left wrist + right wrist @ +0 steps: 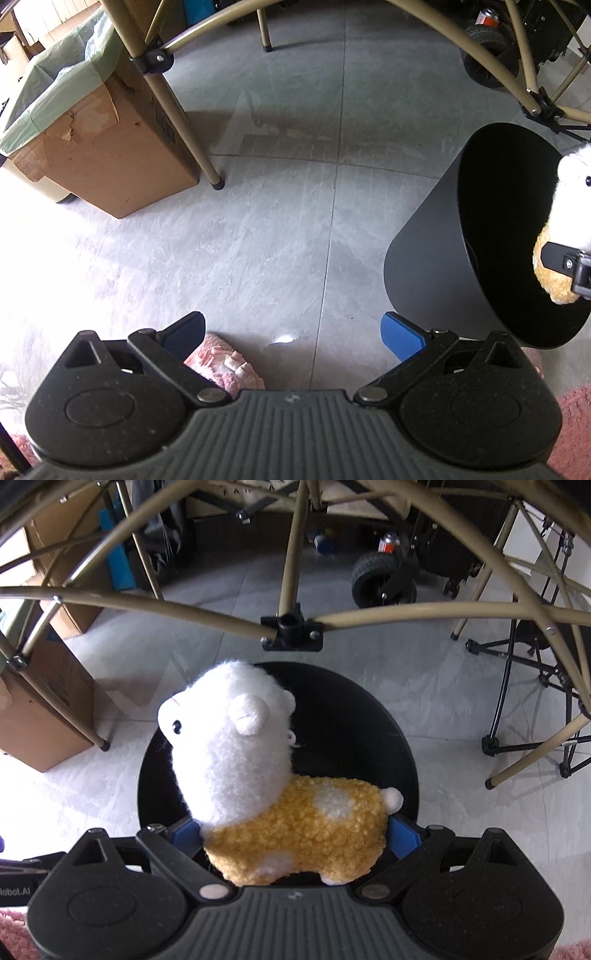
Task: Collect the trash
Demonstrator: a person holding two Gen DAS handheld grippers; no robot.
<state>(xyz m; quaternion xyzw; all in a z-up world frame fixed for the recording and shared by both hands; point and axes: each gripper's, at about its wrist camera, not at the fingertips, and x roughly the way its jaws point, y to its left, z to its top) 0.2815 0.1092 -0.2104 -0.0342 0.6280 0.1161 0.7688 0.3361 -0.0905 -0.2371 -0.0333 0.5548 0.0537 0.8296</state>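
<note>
Nearest the black waste bin (369,716), the right gripper (293,834) has its blue fingers (404,836) closed partway on a plush alpaca (280,794), pressing into the curly tan body from both flanks. The toy sits upright in the grasp, white head turned to the left, white tail stub against the right-hand pad, and it hangs directly above the bin's open mouth. From the left wrist view the same alpaca (565,229) shows at the bin's (436,254) far rim, with one black finger across its tan belly.

The toy looks light, soft and springy; the pile gives under the pads, so the hold lands on stuffing rather than on anything stiff. The mid-body grip seems sound, since the head and neck are floppier and would swing. Nothing here is fragile or slippery, though fuzz could cling to a pad on release.

The left gripper (291,332) holds nothing, its fingers spread wide over bare tiled floor just beside the bin. Just behind its left finger lies a pink fluffy slipper (225,363).

Beyond the bin stand tan folding-frame legs (177,110), and well past those a cardboard box (110,155) lined with a green bag.
</note>
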